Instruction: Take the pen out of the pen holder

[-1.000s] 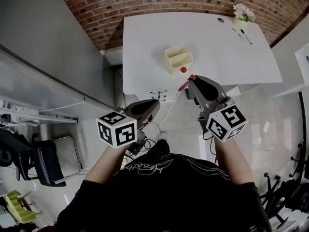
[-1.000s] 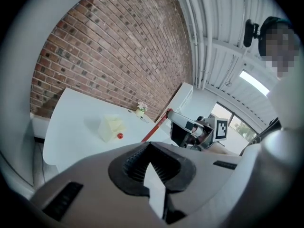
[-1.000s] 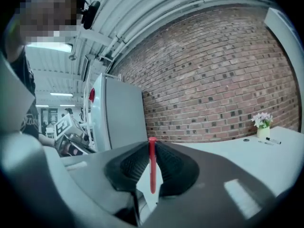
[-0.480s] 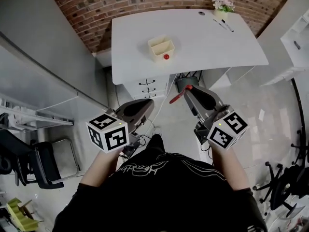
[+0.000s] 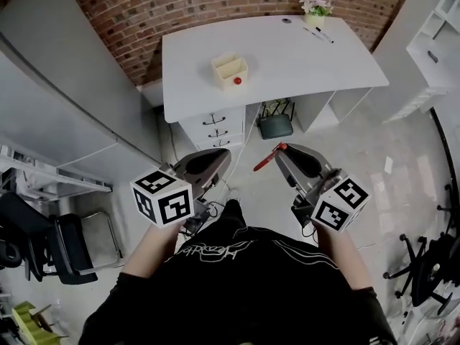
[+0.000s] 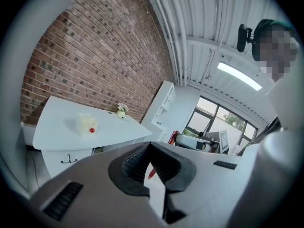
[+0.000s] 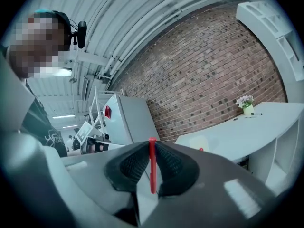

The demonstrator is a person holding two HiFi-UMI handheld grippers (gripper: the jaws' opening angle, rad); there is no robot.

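Observation:
The cream pen holder stands on the white table, far ahead of both grippers, with a small red ball at its front. My right gripper is shut on a thin red pen, held over the floor. In the right gripper view the pen stands upright between the pads of that gripper. My left gripper hangs beside it, its tips together and holding nothing. In the left gripper view, the left gripper faces the table and the holder.
A flower pot and two pens lie at the table's far right. White drawers and a dark box sit under the table. A grey cabinet runs along the left, with a black chair and shelves.
Both grippers have drawn back from the table over the floor, the right one still carrying the red pen. The table and holder now look smaller and farther off.

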